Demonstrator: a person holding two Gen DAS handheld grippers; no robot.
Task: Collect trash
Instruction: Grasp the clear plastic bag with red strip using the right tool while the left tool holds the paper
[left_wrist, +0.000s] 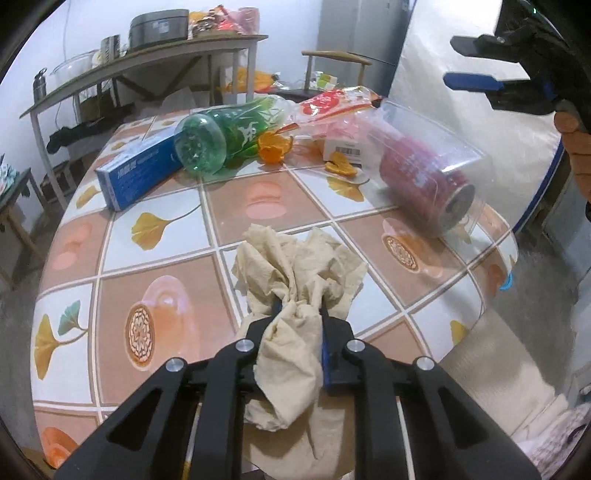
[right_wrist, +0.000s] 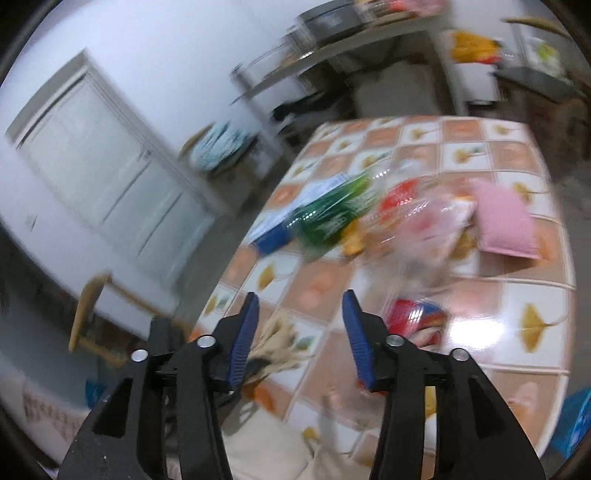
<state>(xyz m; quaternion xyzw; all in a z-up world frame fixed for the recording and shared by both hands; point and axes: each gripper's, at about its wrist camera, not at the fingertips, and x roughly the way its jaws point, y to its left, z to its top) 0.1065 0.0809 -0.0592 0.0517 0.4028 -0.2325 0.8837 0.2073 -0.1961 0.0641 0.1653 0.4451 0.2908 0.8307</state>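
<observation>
- Left gripper (left_wrist: 298, 308): jaws closed on a crumpled beige paper napkin (left_wrist: 295, 280); the wad is pinched at its waist, with one bunch fanning out past the fingertips and another hanging back between the black arms.
- Napkin sits at the near edge of the round table with the tiled leaf-pattern cover (left_wrist: 159, 236), part of it touching the cover.
- Red drink can inside a clear plastic cup (left_wrist: 424, 177): lying on its side, beyond the napkin and to its right, open end toward the camera, well apart from the napkin.
- Green plastic bottle (left_wrist: 225, 133): on its side, beyond the napkin and to its left, base toward the camera. A blue rectangular carton (left_wrist: 136, 170) lies just beside the bottle on its left, touching or nearly so.
- Orange peel pieces (left_wrist: 275, 146) lie between the bottle and the cup; a red-and-clear plastic wrapper (left_wrist: 332, 105) lies behind them.
- Right gripper (right_wrist: 299, 325): jaws apart, blue pads showing, nothing between them; it hangs above the table, clear of the items. In the left wrist view it appears at the upper right, held by a hand (left_wrist: 576, 147).
- Right wrist view is motion-blurred; a pink soft packet (right_wrist: 506, 225) lies past the wrapper, on the far side from the bottle.
</observation>
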